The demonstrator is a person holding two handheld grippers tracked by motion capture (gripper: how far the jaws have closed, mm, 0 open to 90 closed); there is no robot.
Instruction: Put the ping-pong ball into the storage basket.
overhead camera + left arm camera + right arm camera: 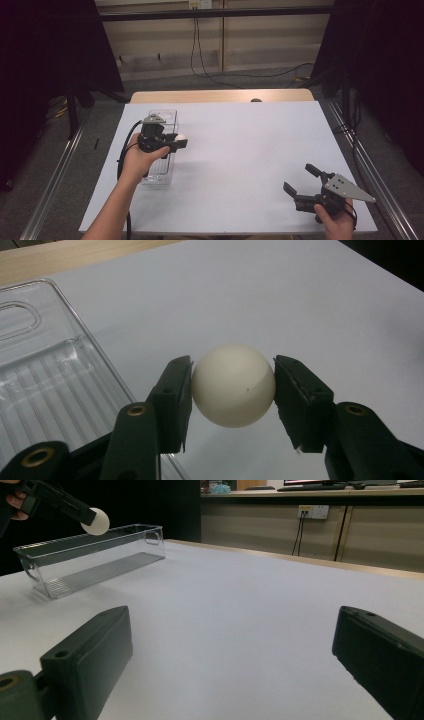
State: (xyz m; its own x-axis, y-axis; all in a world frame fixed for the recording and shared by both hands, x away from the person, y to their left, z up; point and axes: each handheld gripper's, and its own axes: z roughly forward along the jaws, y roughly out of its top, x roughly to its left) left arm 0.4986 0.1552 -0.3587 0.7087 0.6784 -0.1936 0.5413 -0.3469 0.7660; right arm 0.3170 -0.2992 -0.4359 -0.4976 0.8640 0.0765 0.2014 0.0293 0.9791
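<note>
White sheet-covered wooden table (240, 150), grey carpet floor (45, 170), beige panelled wall (260, 40) with white power socket (311, 511), black curtains (45, 45) either side.

In the high view, the left hand (137, 161) and left gripper (181, 142) cover the clear bin's (169, 116) middle; beyond it, a small dark object (256, 100) is unreadable.

white ball (233, 385) | round, smooth | clamped in left claw (232, 390) | above tray edge
</note>
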